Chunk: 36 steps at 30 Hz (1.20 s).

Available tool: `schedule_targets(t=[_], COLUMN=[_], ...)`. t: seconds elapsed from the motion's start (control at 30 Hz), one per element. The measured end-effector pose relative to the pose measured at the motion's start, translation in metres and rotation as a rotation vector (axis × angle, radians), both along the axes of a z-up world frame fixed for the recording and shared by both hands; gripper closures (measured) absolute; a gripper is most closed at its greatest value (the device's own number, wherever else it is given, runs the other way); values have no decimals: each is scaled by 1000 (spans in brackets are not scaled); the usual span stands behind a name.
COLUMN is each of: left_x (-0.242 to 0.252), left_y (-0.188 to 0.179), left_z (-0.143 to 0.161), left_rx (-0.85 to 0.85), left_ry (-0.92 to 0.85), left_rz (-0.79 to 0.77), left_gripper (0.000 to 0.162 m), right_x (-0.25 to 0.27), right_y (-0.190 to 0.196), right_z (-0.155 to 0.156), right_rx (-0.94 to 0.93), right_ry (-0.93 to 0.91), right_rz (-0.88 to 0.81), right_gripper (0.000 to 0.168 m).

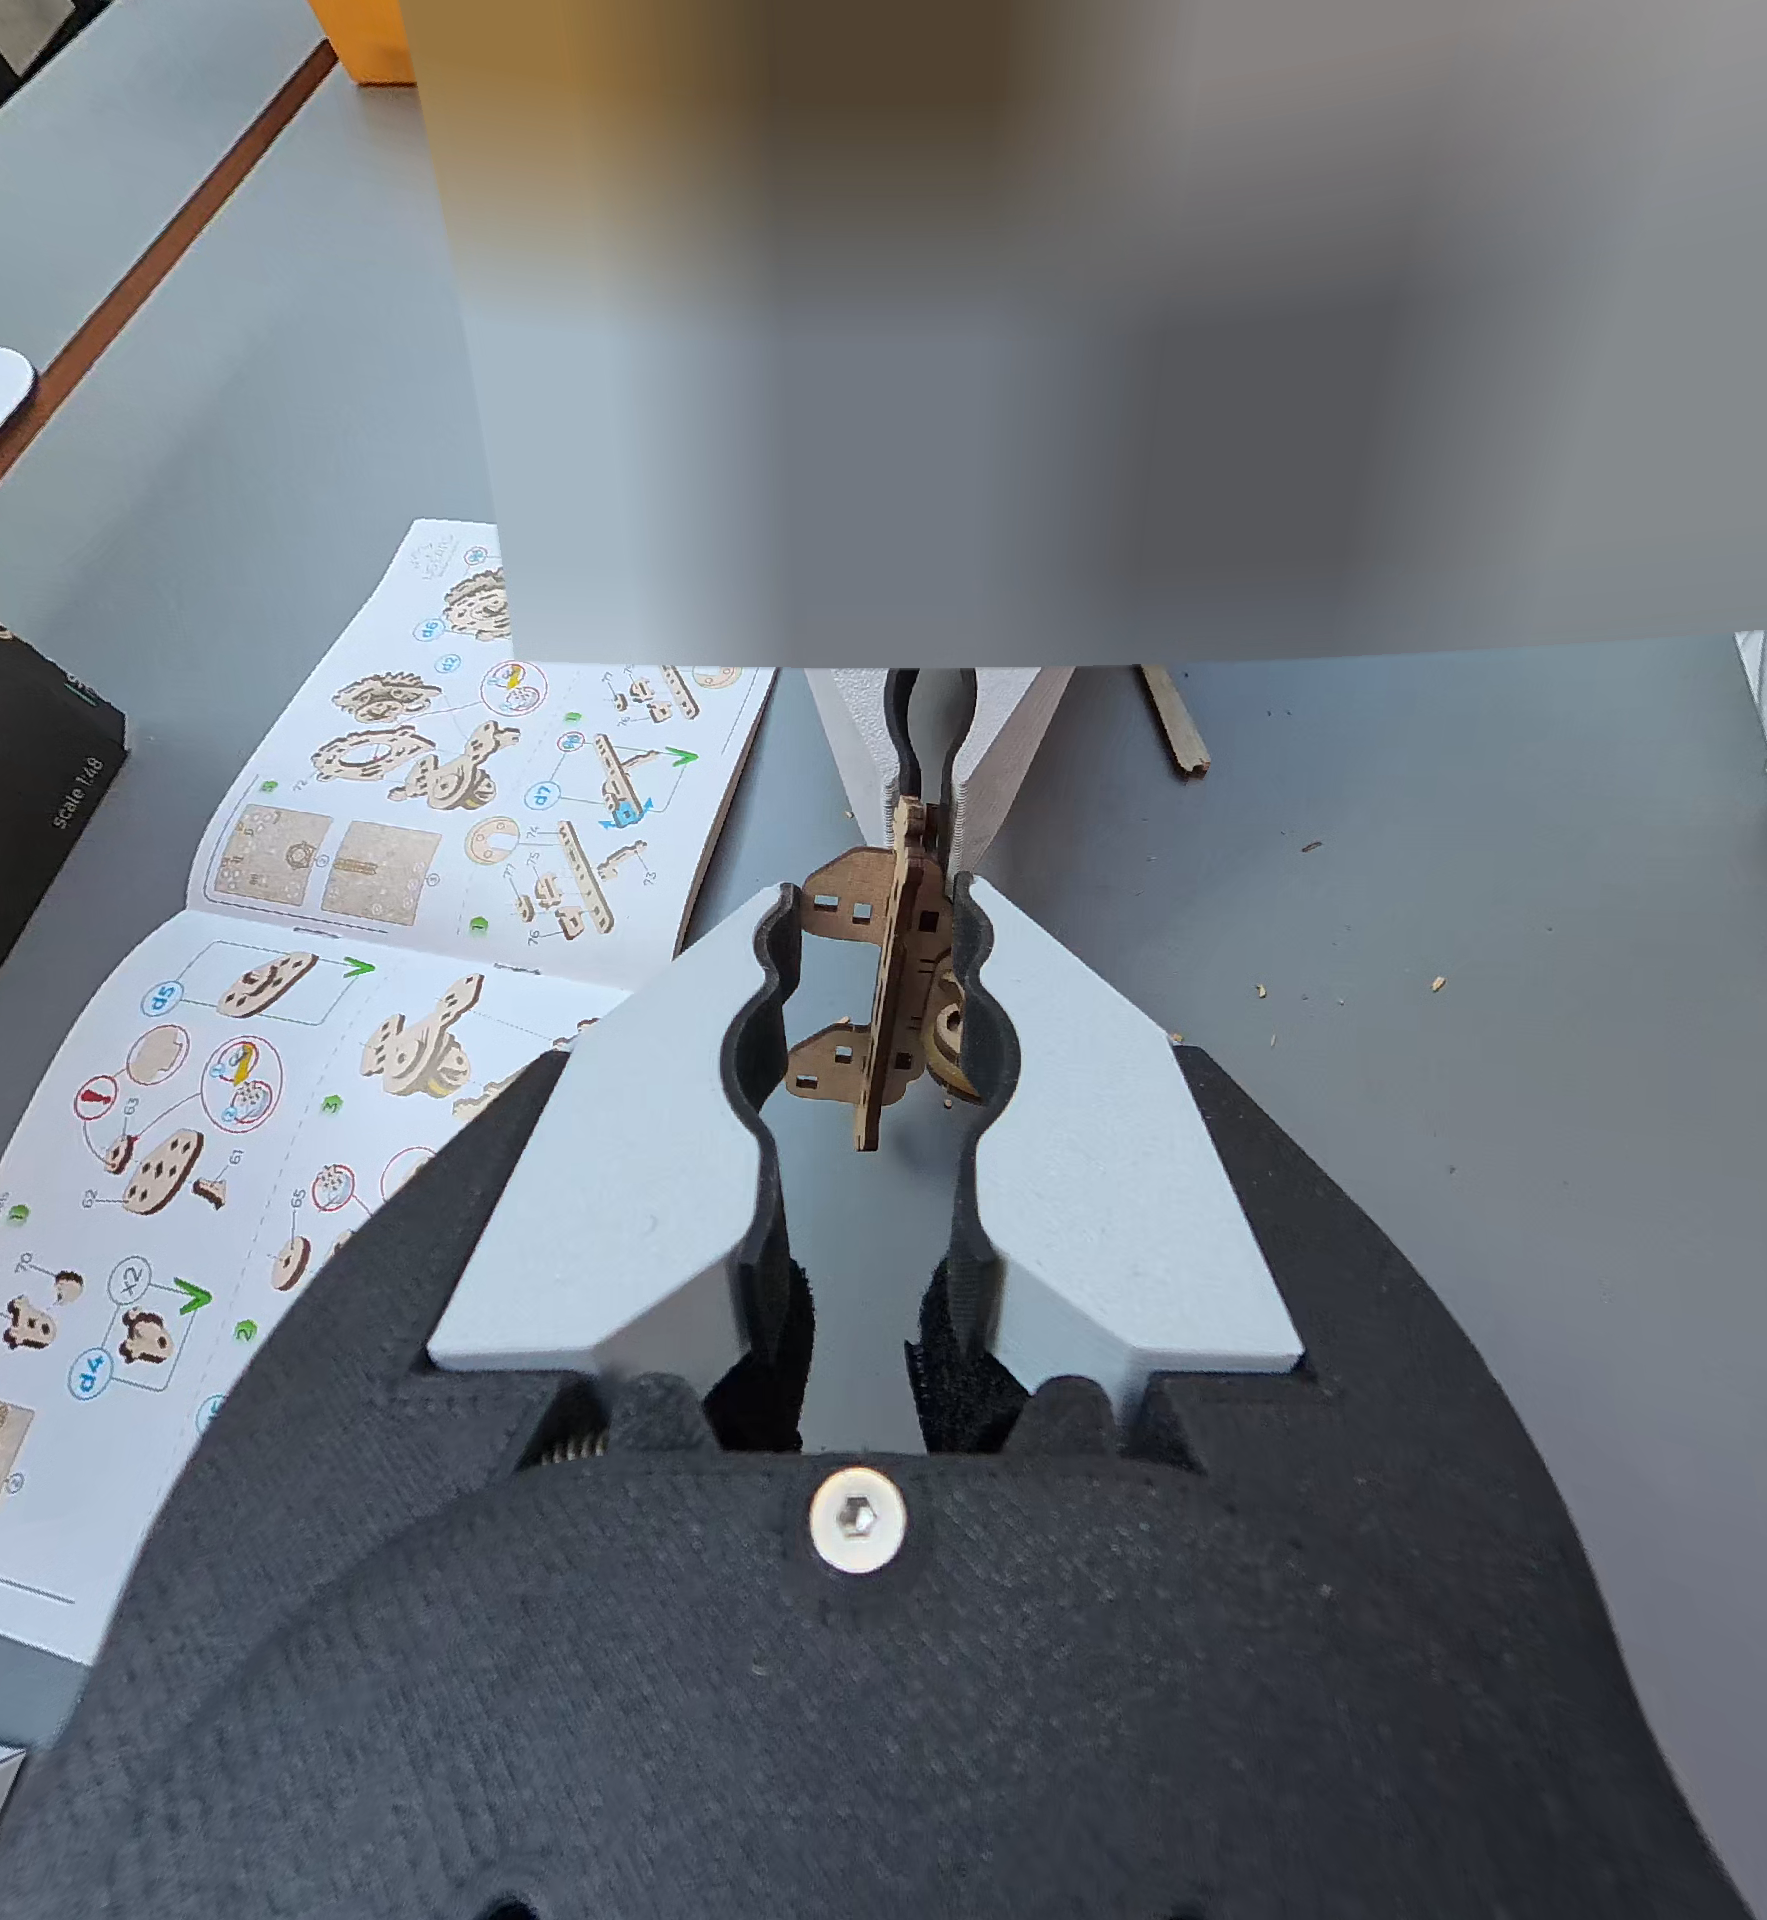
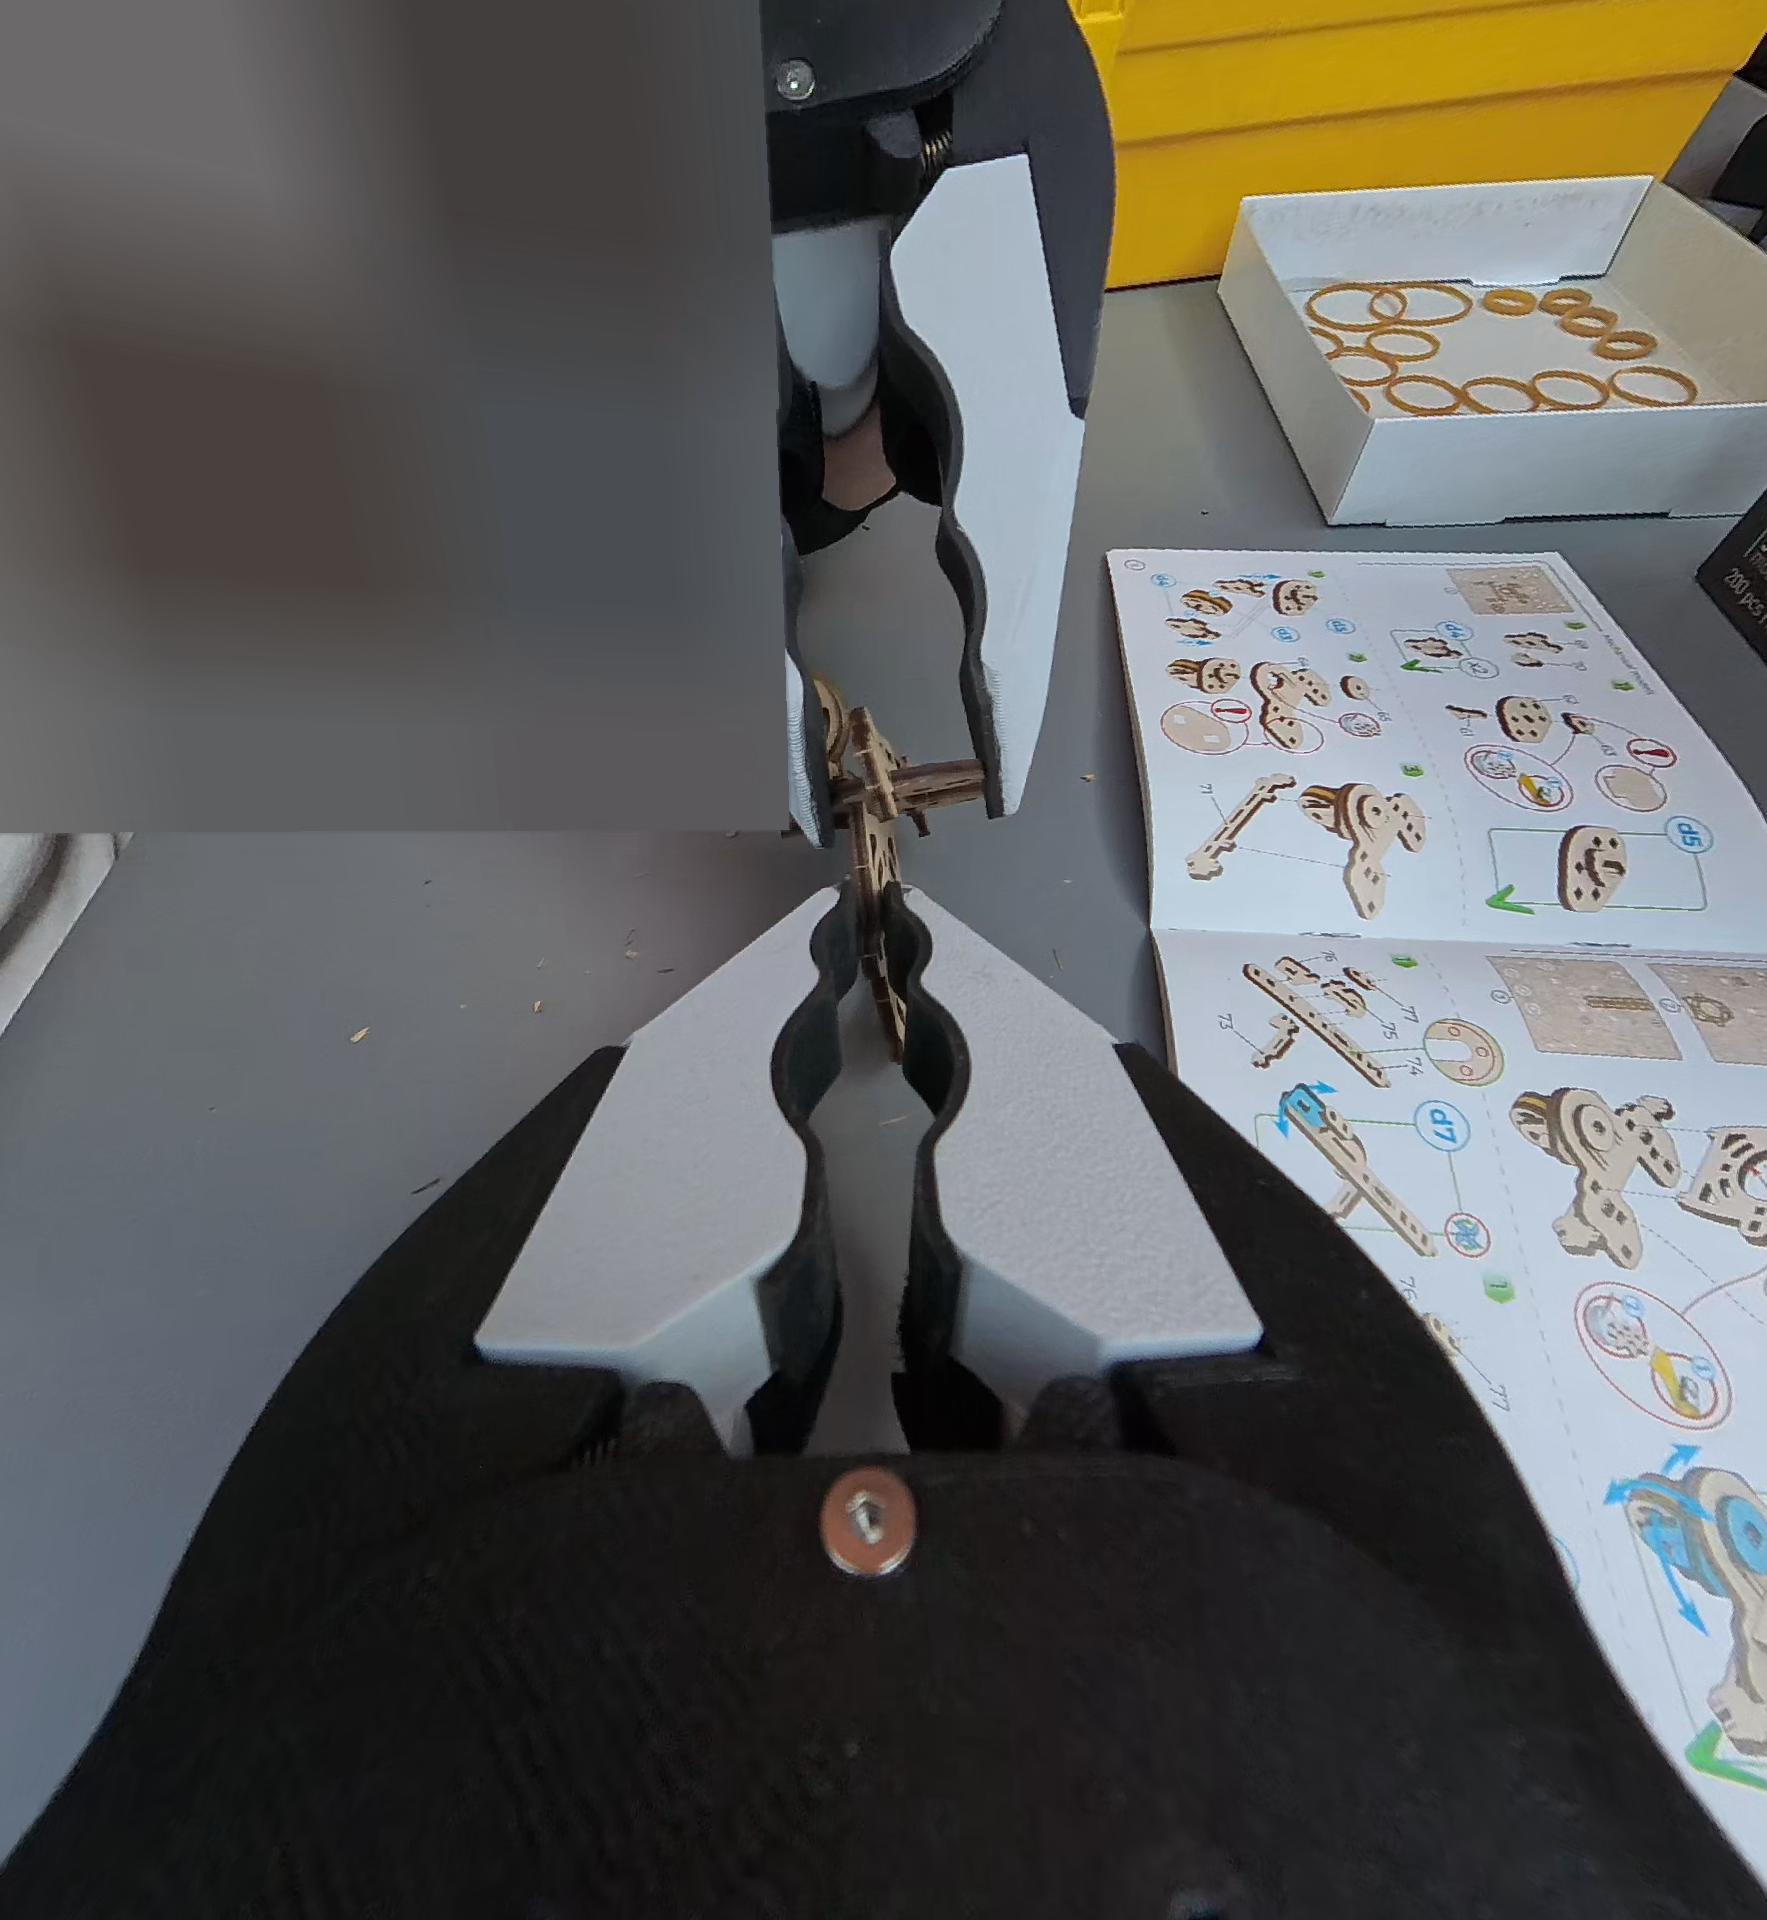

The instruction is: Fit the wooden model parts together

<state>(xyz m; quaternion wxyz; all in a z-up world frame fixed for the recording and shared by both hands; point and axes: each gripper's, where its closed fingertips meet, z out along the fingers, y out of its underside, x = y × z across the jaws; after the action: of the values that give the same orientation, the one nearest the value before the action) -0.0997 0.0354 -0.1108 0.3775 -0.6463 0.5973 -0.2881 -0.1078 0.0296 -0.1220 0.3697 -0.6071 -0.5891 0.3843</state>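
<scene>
i'm clamping model [image 1: 894, 987] between both hand-held grippers, right [image 2: 871, 914] pinching plate edge, left [image 1: 874, 904] squeezing tabs; skewed pressing risking snapped tabs.

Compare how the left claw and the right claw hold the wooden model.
The left claw stands wide; the right claw is nearly closed. The left claw clamps the wooden model across its cross pieces; the right claw pinches its thin plate. Both hold the same model, facing each other.

Wooden model [image 1: 894, 987] between facing grippers
</scene>
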Motion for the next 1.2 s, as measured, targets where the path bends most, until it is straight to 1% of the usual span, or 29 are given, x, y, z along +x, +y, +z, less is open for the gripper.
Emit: schedule_targets(t=[0.3,1.2], left_x=[-1,-2], left_y=[1,-3], left_z=[1,-1], left_rx=[24,42], left_ry=[-47,-28], left_rz=[15,-12], left_gripper=[136,136], right_x=[-1,-4], right_y=[-1,-4], right_z=[0,0], right_rx=[6,72], right_ry=[-5,-27], right_rz=[-24,-37], right_gripper=[166,167])
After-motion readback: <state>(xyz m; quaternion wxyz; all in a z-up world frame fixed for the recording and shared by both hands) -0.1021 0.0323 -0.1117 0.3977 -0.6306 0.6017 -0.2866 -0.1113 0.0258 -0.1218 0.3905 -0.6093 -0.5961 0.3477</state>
